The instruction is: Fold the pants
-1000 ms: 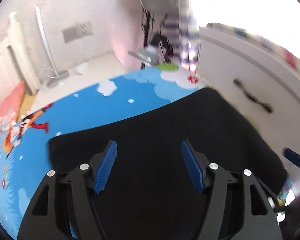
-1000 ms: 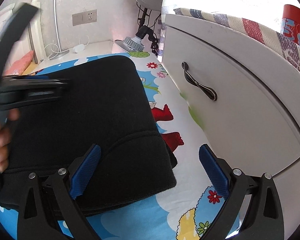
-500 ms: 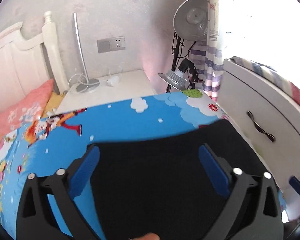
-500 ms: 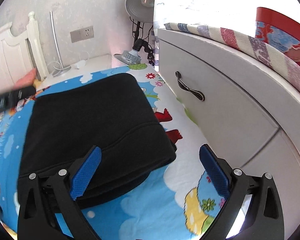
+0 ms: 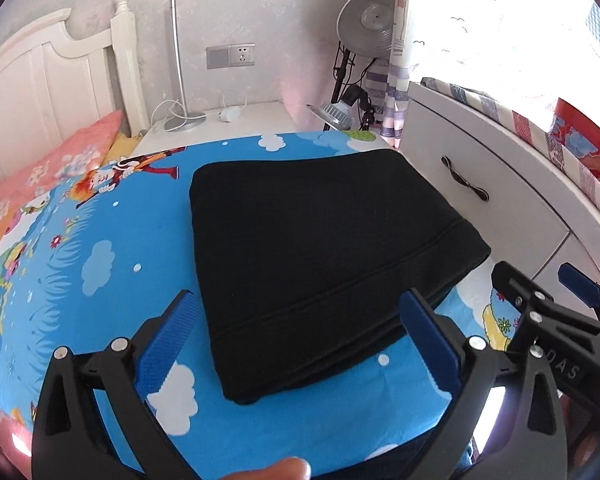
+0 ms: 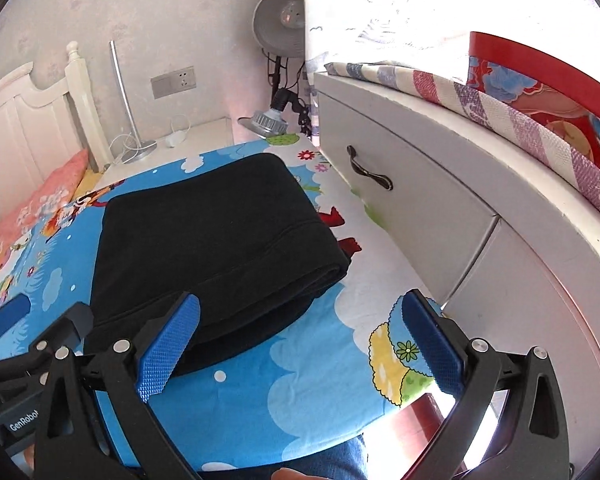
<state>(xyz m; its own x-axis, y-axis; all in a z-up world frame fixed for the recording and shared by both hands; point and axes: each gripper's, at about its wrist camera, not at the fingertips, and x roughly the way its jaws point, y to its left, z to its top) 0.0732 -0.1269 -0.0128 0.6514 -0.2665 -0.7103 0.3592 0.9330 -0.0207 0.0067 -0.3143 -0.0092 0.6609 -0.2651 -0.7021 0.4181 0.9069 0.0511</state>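
The black pants (image 5: 320, 248) are folded into a thick, nearly rectangular stack. They are laid flat on a blue cartoon-printed sheet. A stitched seam is seen near the front edge, where several layers are visible.

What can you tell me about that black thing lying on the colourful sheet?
It is a pair of black pants, folded into a flat, roughly rectangular bundle of several layers; the stacked edges show on the near right side. The cloth looks soft, matte and knit-like, with a stitched seam running across near the front edge. It lies flat on the blue cartoon-print sheet, close to the white drawer unit. Neither the left gripper nor the right gripper holds it; both stand open, apart from it.
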